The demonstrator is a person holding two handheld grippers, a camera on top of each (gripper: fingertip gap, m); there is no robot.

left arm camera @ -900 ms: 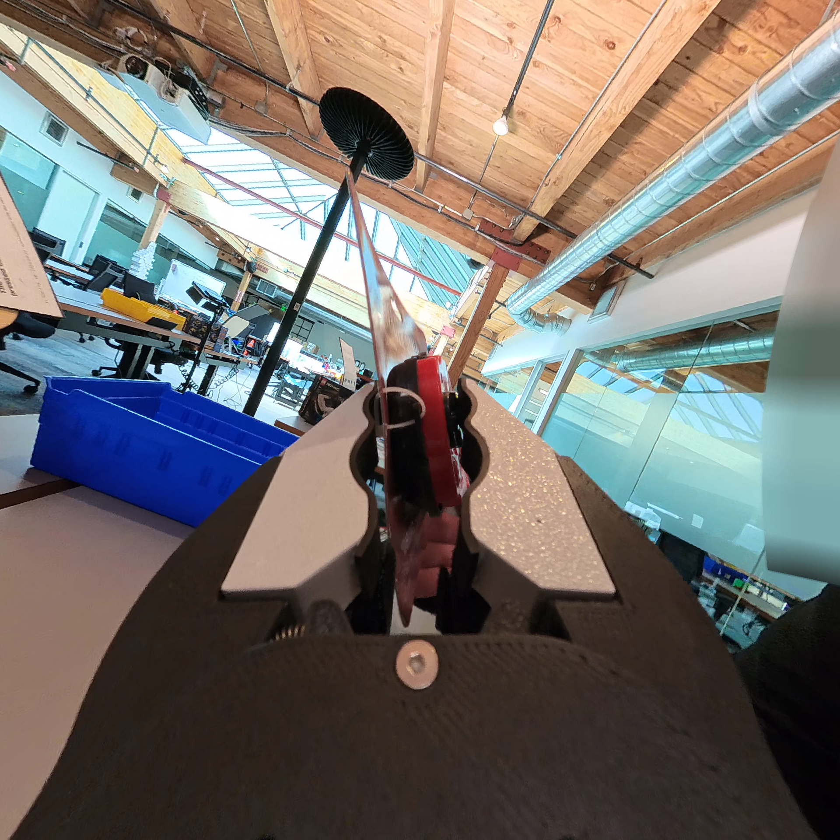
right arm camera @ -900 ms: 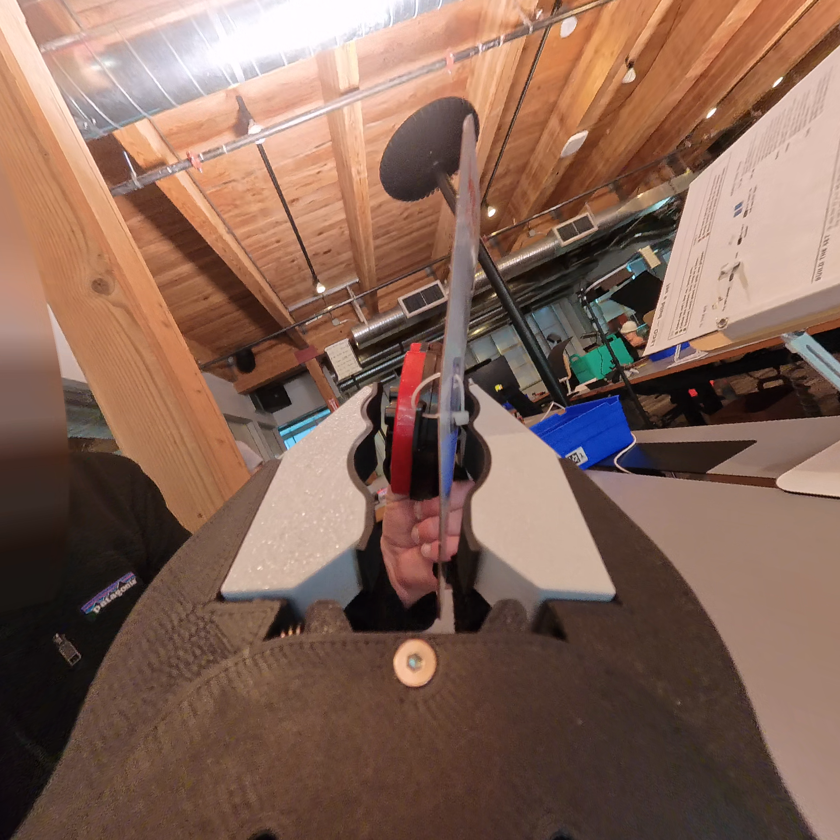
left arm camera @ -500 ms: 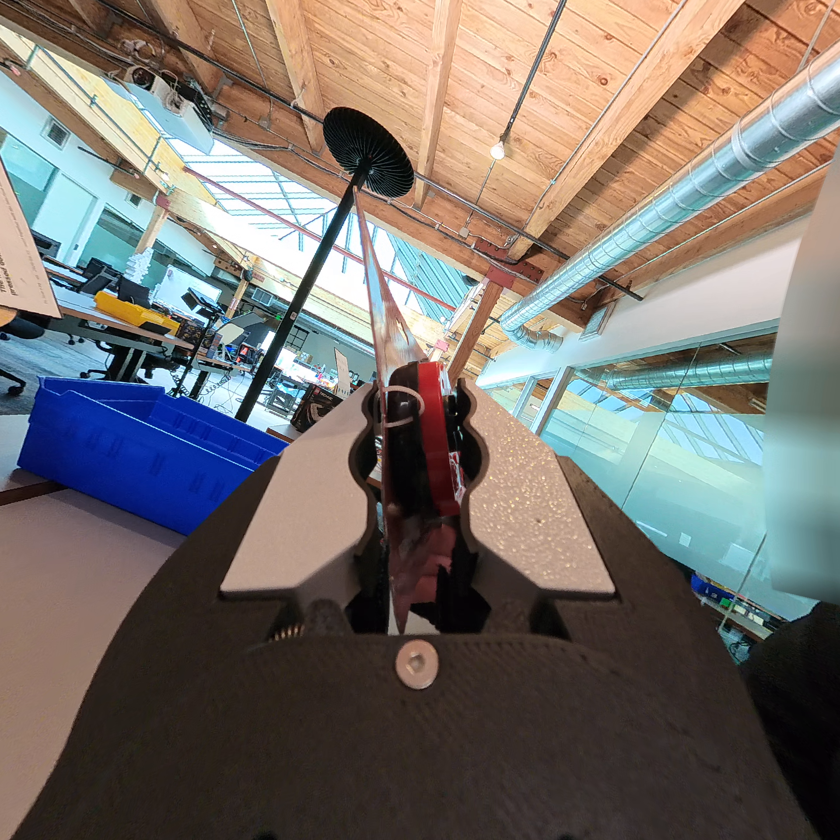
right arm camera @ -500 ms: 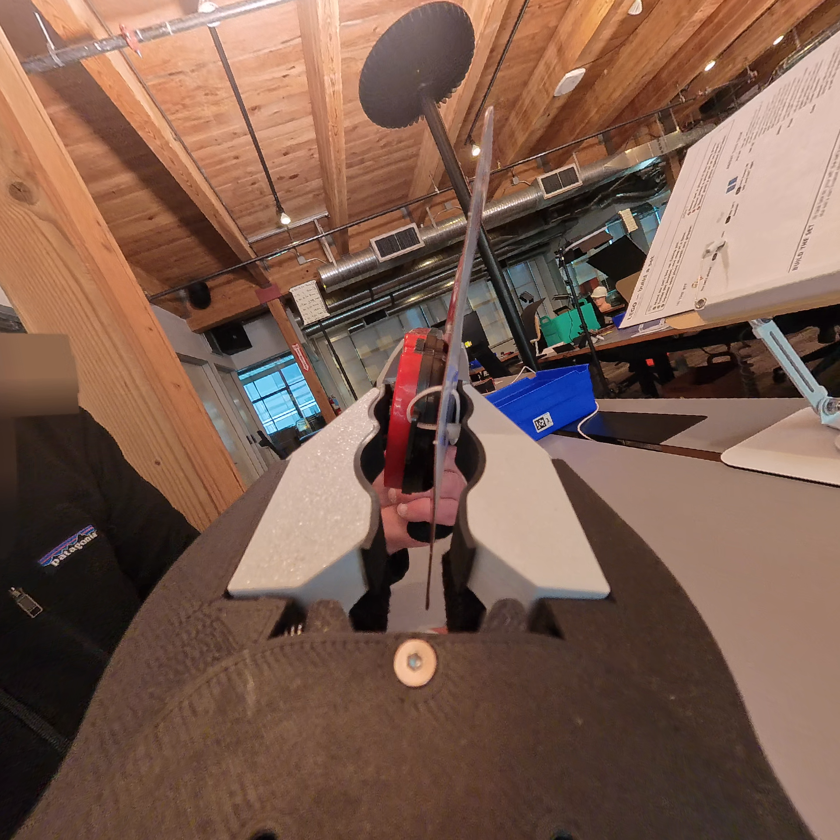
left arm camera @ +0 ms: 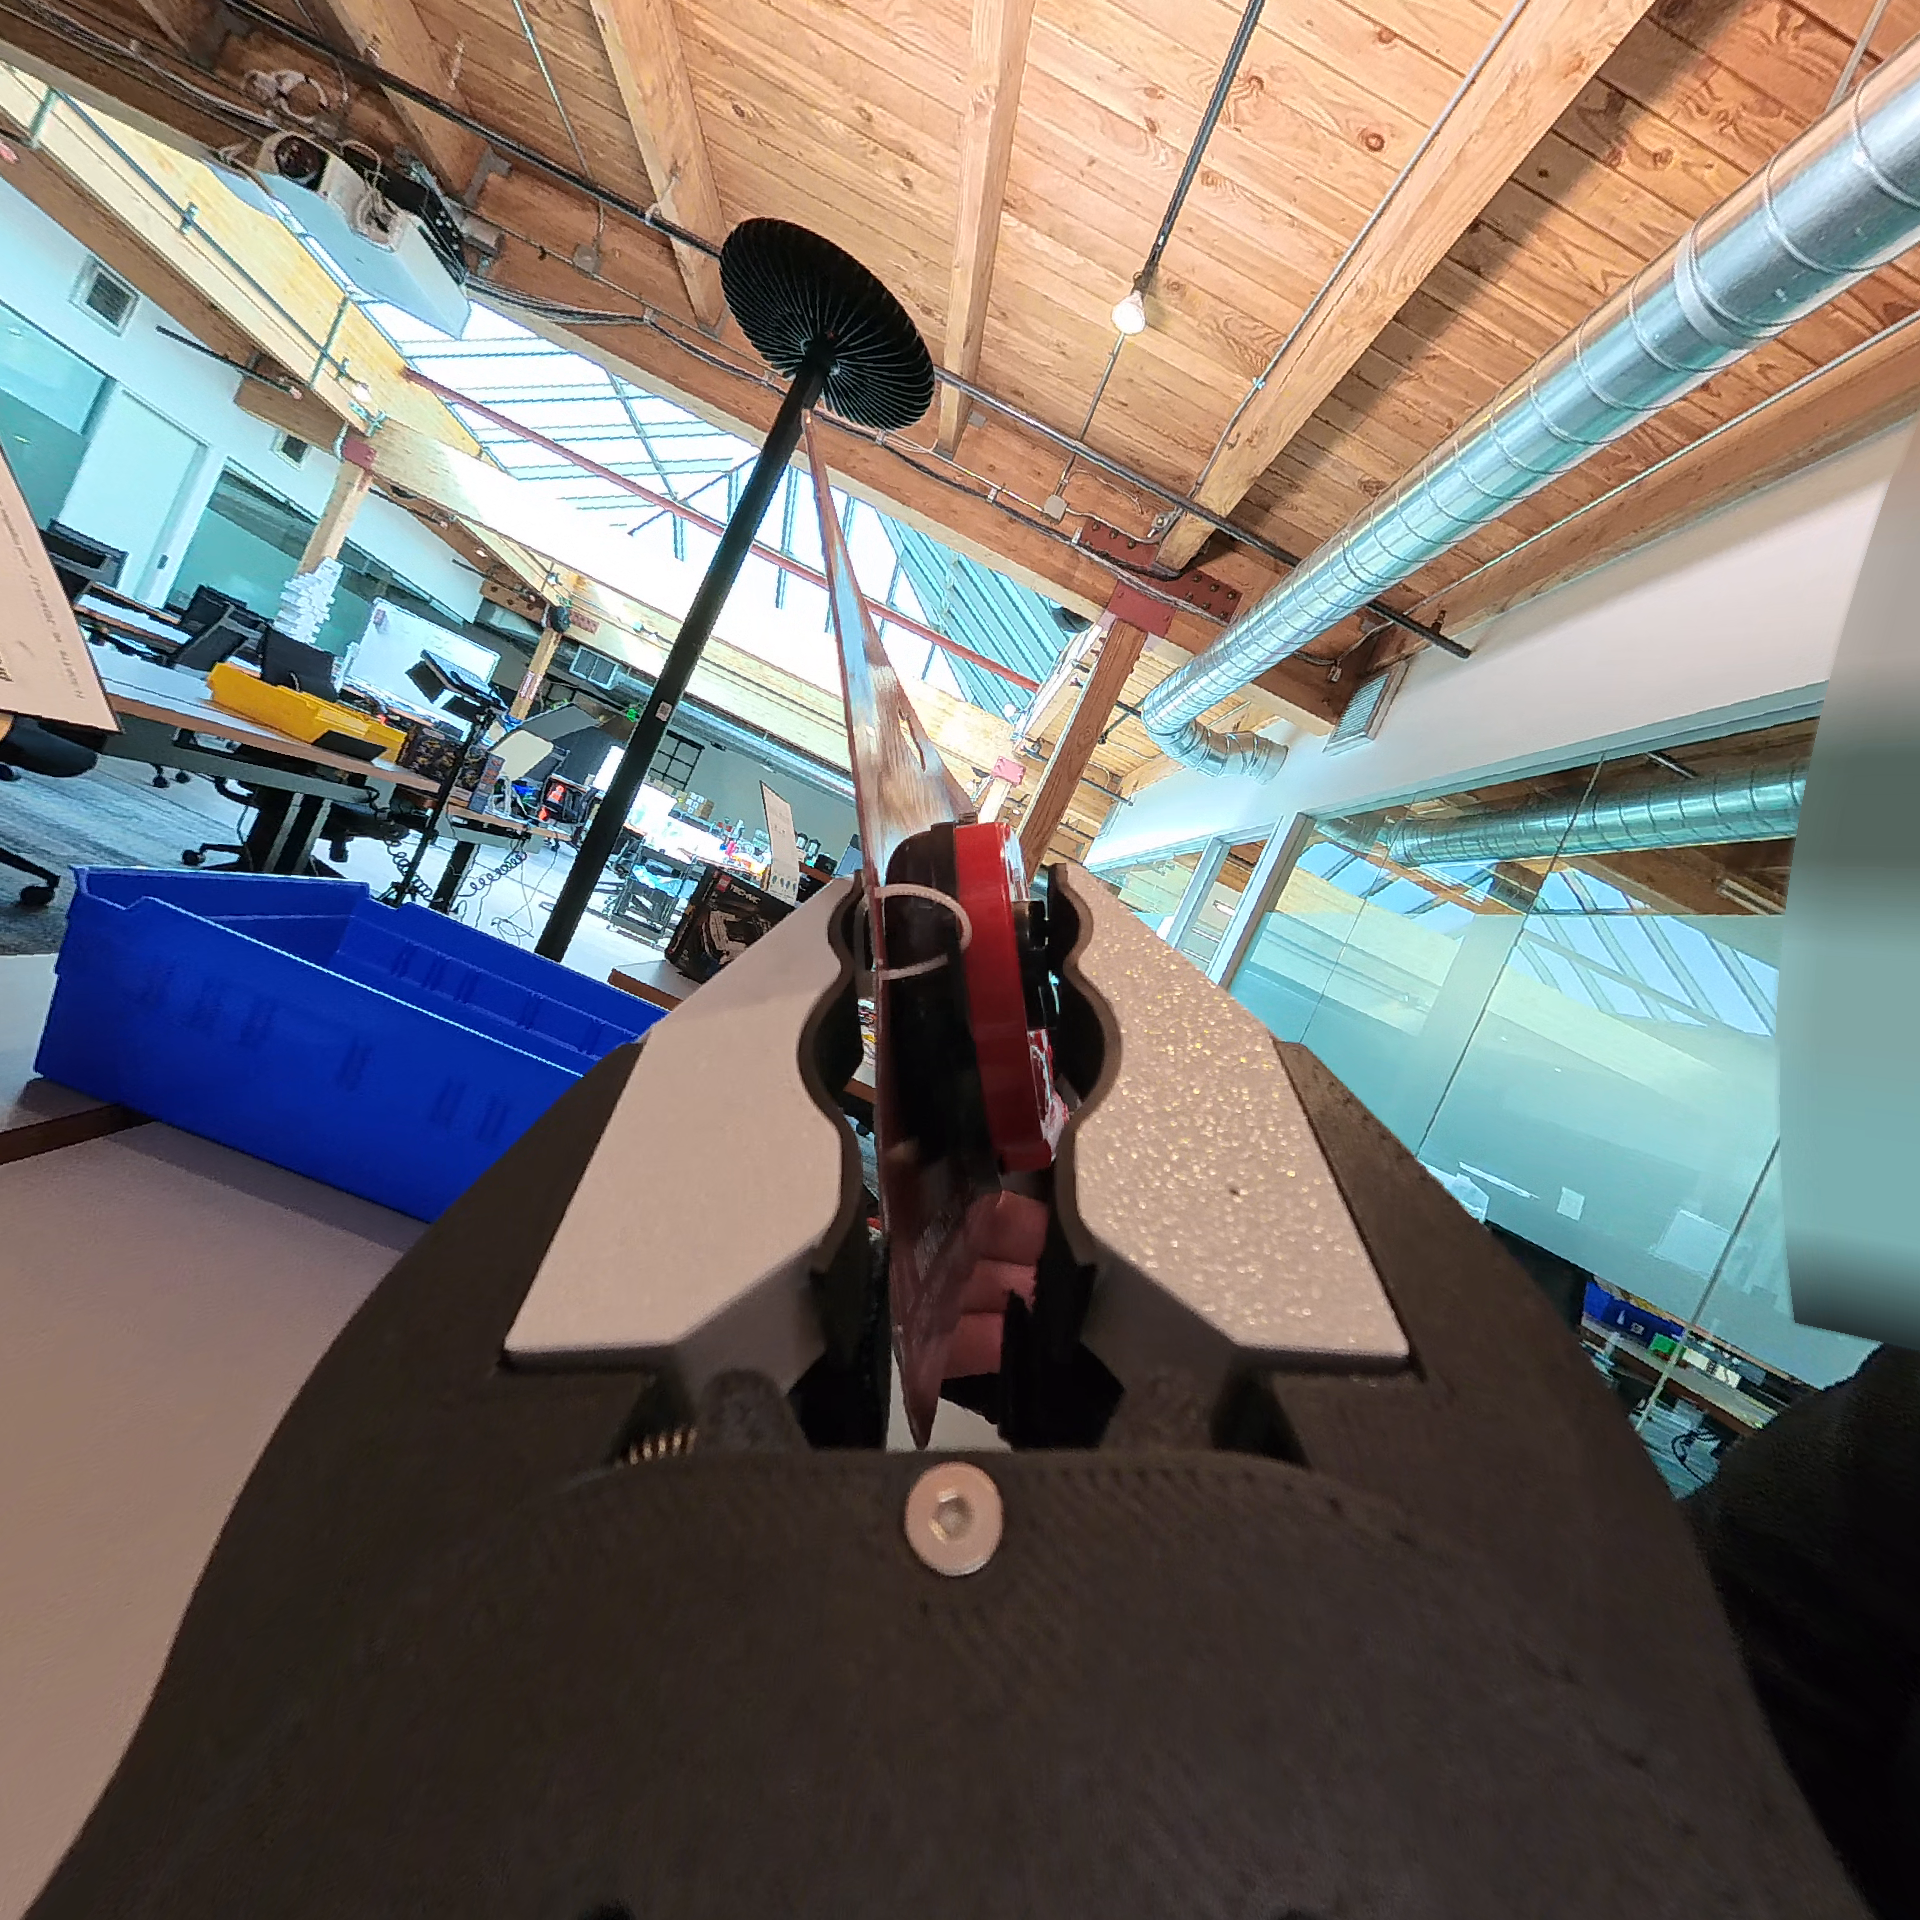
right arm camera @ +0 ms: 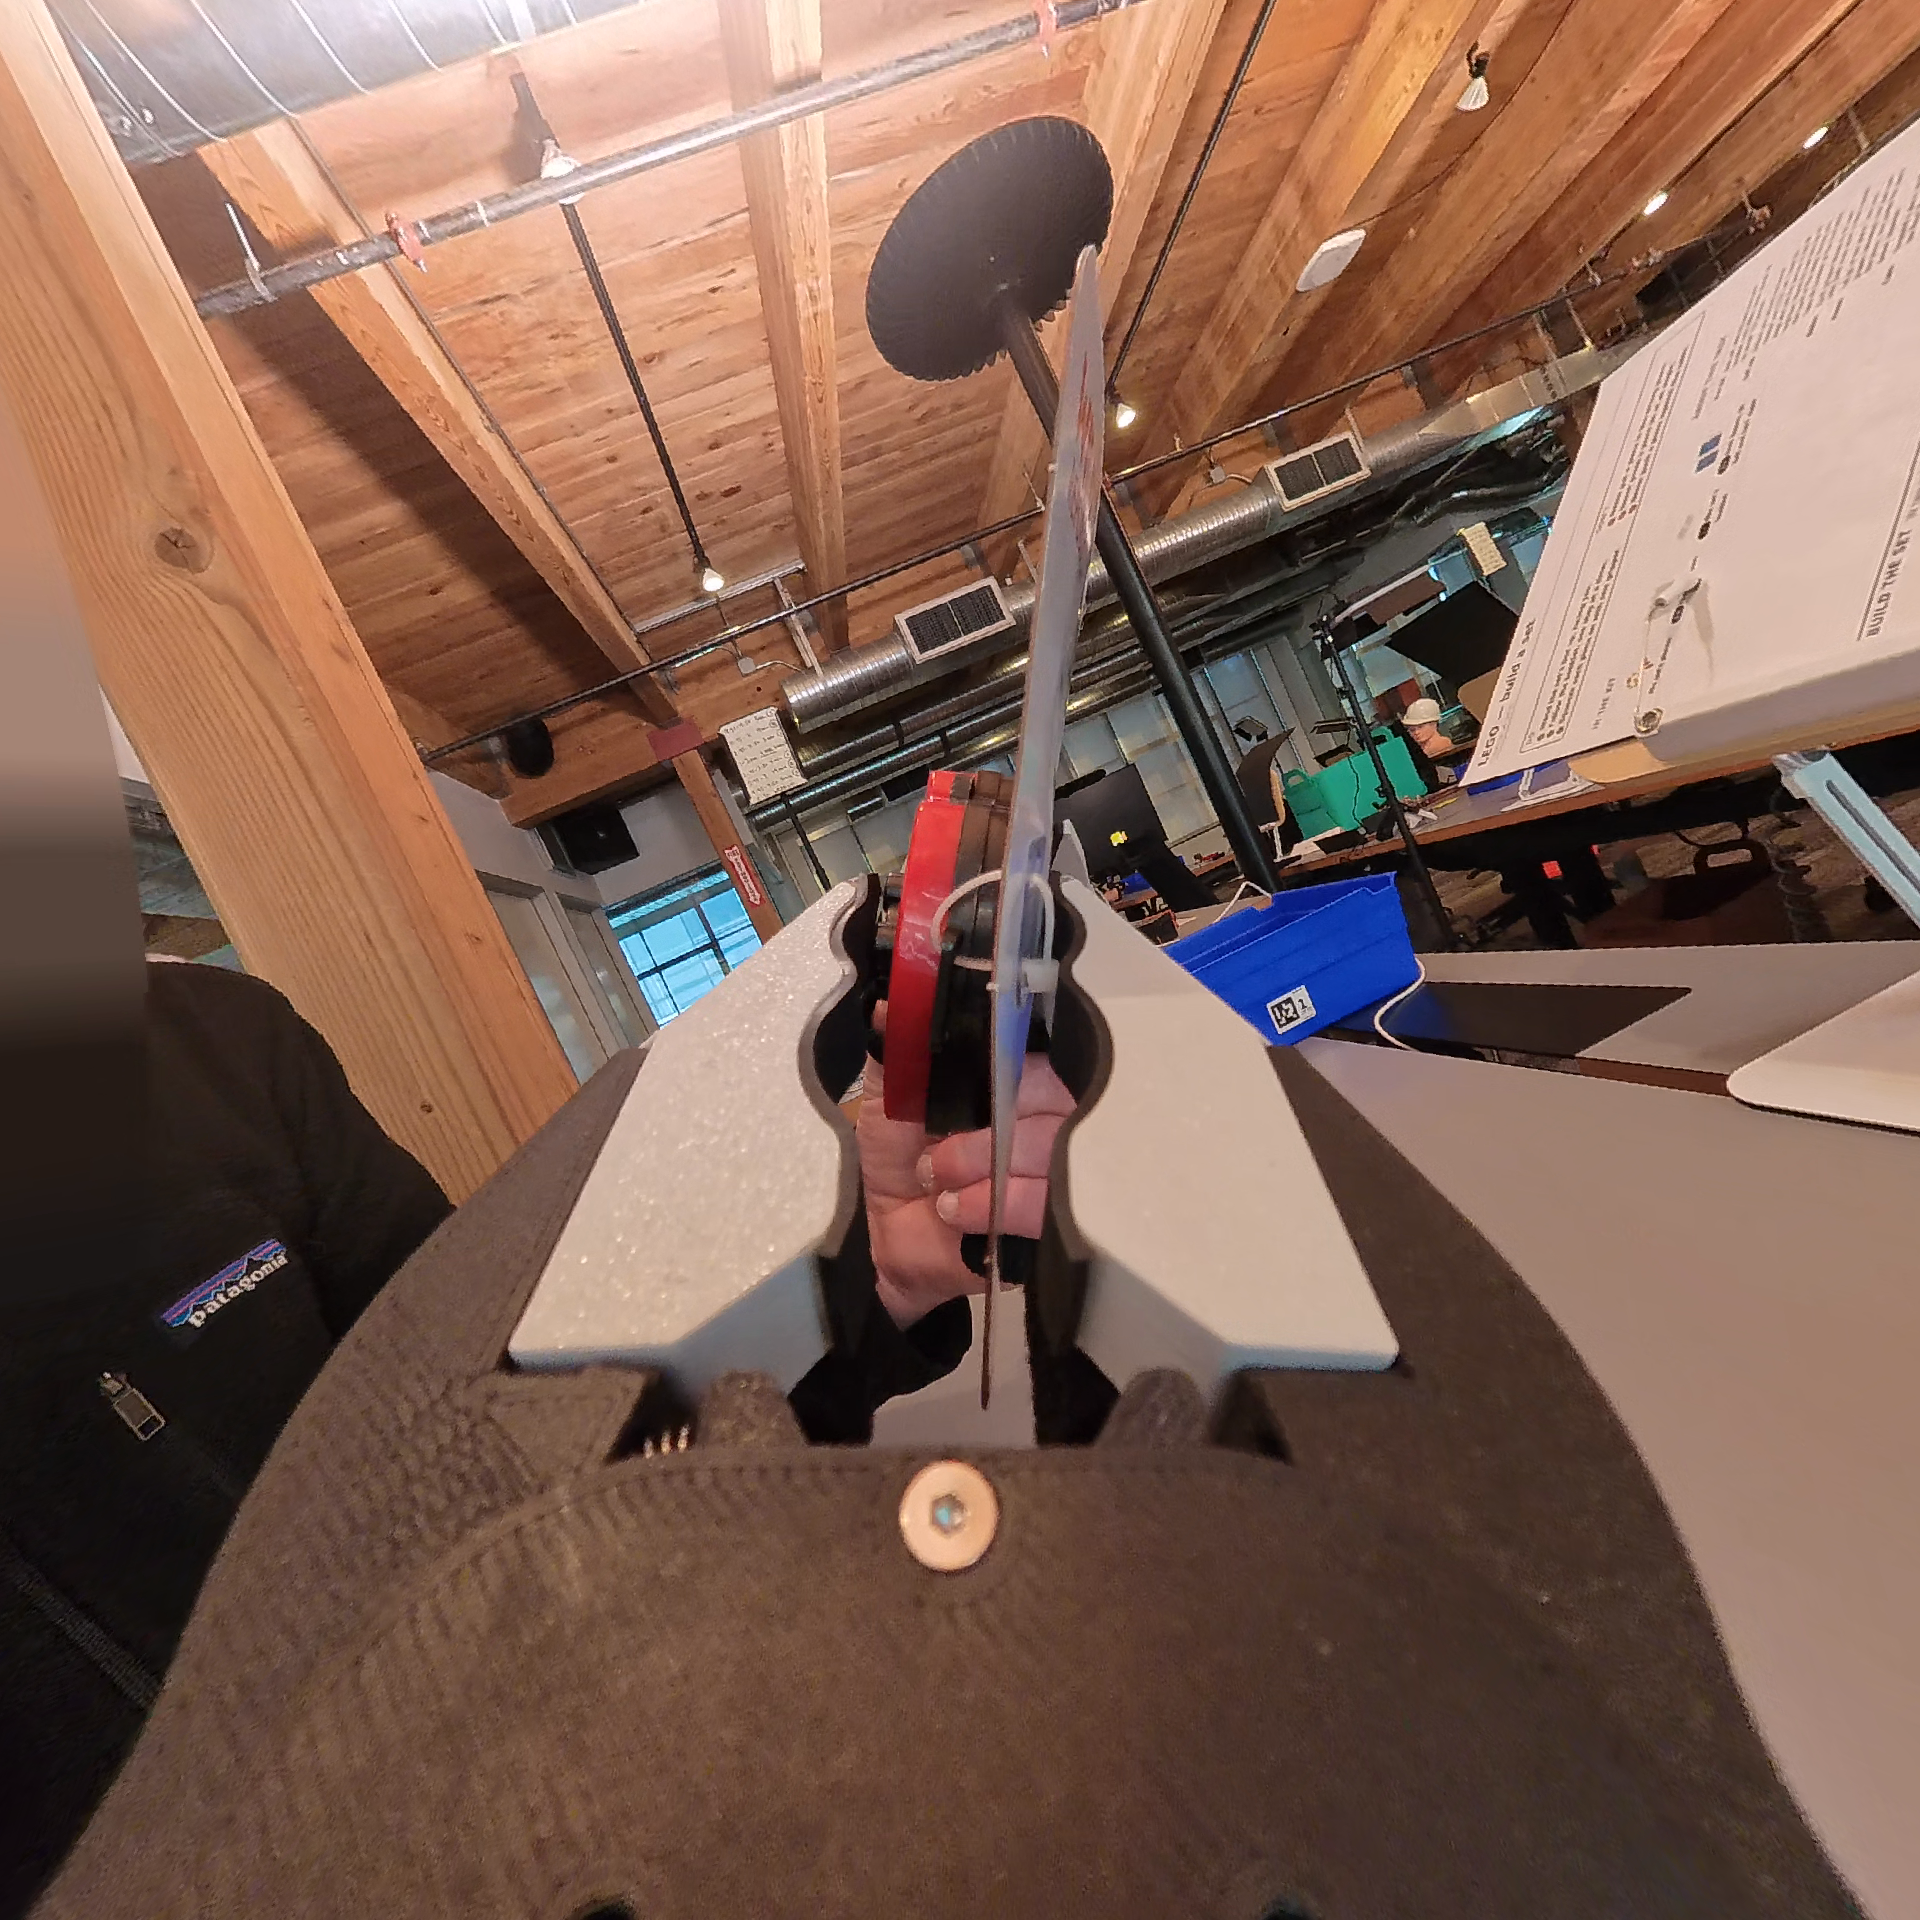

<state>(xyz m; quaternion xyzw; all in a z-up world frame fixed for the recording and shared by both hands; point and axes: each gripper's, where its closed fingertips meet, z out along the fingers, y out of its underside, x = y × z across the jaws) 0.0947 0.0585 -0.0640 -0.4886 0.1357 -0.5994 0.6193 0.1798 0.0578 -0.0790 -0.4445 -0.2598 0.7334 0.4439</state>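
My left gripper (left arm camera: 956, 894) is shut on a red and black disc (left arm camera: 997, 987) that has a flat card (left arm camera: 883, 748) tied to it with a white zip tie. The card stands edge-on and sticks up past the fingertips. My right gripper (right arm camera: 961, 894) is shut on the same disc (right arm camera: 914, 987) and card (right arm camera: 1060, 571), with the red side on the left in its view. A hand's fingers show below the disc through the gap, in the left wrist view (left arm camera: 997, 1268) and the right wrist view (right arm camera: 935, 1216). Both grippers point steeply up toward the wooden ceiling.
A blue bin (left arm camera: 291, 1018) sits on the grey table (left arm camera: 156, 1351); it also shows in the right wrist view (right arm camera: 1299, 966). A black pole with a round top (left arm camera: 686, 665) rises behind it. A document stand with a white page (right arm camera: 1745, 468) is at right. A person in a black jacket (right arm camera: 156, 1299) is at left.
The right wrist view dipped toward the table, then tilted back up and left; the card leaned a little in its jaws. The left wrist view barely shifted. Both stayed shut on the disc.
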